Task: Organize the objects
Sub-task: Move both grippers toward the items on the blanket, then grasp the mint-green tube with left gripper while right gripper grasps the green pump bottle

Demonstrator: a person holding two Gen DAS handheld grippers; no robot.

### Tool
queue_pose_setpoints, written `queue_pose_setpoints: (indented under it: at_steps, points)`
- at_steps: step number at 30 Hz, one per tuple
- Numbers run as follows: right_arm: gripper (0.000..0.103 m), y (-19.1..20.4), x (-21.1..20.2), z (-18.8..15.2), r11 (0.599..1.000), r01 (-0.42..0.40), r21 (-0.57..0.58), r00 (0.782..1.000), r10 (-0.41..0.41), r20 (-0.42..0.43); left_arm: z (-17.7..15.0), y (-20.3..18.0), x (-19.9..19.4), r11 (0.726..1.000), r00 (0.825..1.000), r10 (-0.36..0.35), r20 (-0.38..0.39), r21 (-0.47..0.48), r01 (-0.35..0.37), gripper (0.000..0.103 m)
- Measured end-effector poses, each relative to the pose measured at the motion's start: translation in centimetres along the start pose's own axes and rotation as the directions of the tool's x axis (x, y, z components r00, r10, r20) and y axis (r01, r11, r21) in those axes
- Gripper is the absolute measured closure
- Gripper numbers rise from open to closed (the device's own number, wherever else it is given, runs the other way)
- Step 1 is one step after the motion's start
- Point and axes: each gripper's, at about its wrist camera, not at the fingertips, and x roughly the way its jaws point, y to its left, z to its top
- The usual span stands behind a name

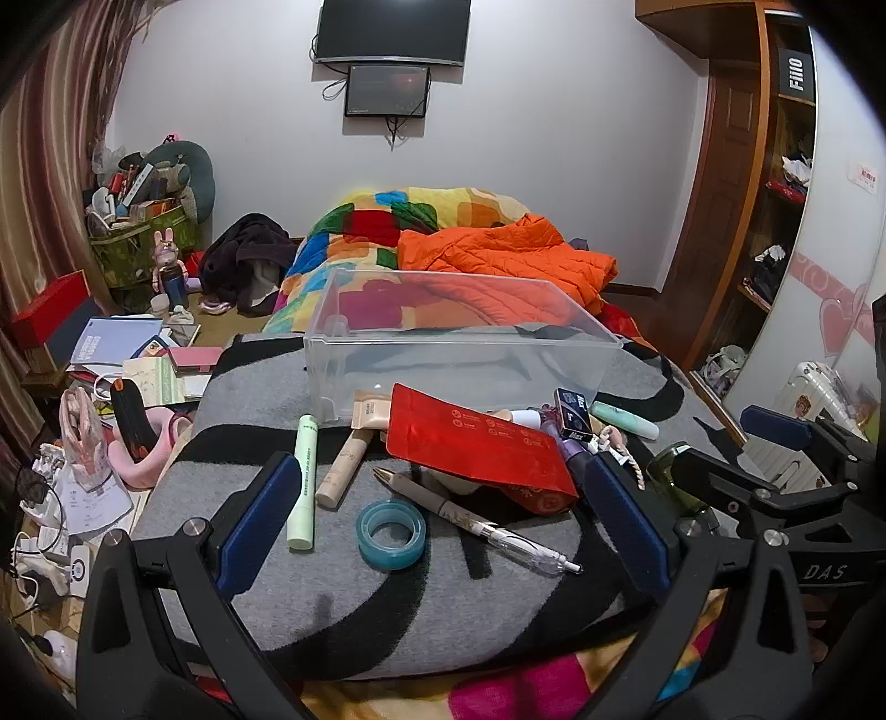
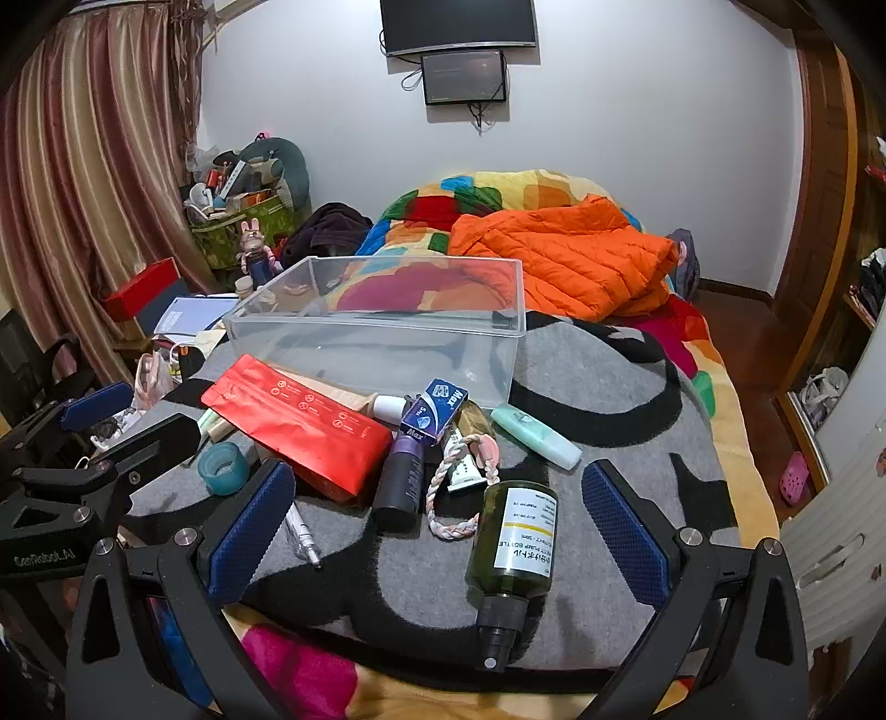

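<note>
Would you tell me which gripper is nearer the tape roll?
Left. The left gripper hangs open around the tape roll; the right gripper sits further right, over the green bottle.

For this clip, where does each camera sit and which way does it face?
Left wrist: on the left gripper, angled down over the tape roll and pen toward the clear bin; its own open fingers show, right gripper alongside.
Right wrist: on the right gripper, angled down over the green bottle; its open fingers, left gripper.
Shared: bin, red pouch, tape, grey blanket.

You face a white wall (image 1: 554,138) with two dark screens (image 1: 393,30), striped curtains (image 2: 94,166) left, wooden wardrobe (image 1: 775,221) right.
</note>
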Motion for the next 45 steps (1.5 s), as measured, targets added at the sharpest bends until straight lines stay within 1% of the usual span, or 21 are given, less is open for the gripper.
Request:
queue_pose_setpoints:
  at_steps: [20,29,35,37,38,39,40,41,42,45]
  points:
    - [0.0,0.1,-0.2,0.1,1.0,-0.007,-0.001,1.0,0.007,0.006,0.1,0.0,0.1,1.0,1.0,-0.001,-0.004,0.007,0.001,0.0]
    - [0.0,0.3,-0.4,0.1,1.0,-0.02,-0.006,1.0,0.021,0.012,-0.1,0.0,0.4,1.0,0.999,-0.022,-0.024,-0.002,0.022,0.0]
    - [0.0,0.3,-0.2,0.0,1.0,-0.024,-0.011,1.0,0.024,0.015,-0.5,0.7,0.7,0.999,0.999,-0.041,-0.028,-0.012,0.041,0.0]
    - [0.0,0.2,-0.2,0.0,1.0,-0.018,-0.015,1.0,0.018,0.023,-0.6,1.2,0.8,0.999,0.999,-0.03,-0.025,-0.02,0.03,0.0]
    - [0.001,0.2,-0.2,0.0,1.0,-0.011,-0.015,1.0,0.012,0.027,-0.7,1.4,0.8,1.0,1.0,-0.02,-0.022,-0.024,0.019,0.003]
    - [0.001,0.1,-0.2,0.0,1.0,-0.007,-0.015,0.999,0.007,0.031,-0.8,1.8,0.9,1.0,1.0,-0.008,-0.025,-0.029,0.007,0.011]
    - [0.001,-0.1,-0.2,0.0,1.0,-0.002,-0.013,0.999,0.003,0.038,-0.9,2.2,1.0,1.0,0.999,-0.002,-0.033,-0.03,0.001,0.018]
    - [0.003,-0.3,-0.3,0.0,1.0,0.002,-0.01,0.999,-0.002,0.041,-1.0,2.5,1.2,0.999,0.999,0.009,-0.046,-0.033,-0.011,0.026]
    - [0.004,-0.5,-0.3,0.0,1.0,0.004,-0.007,0.999,-0.003,0.044,-1.2,3.0,1.4,0.999,0.998,0.019,-0.059,-0.039,-0.022,0.028]
    - [0.012,-1.5,-0.3,-0.1,1.0,0.019,0.008,0.999,-0.02,0.041,-1.6,4.8,1.8,0.996,0.996,0.05,-0.075,-0.067,-0.055,0.028]
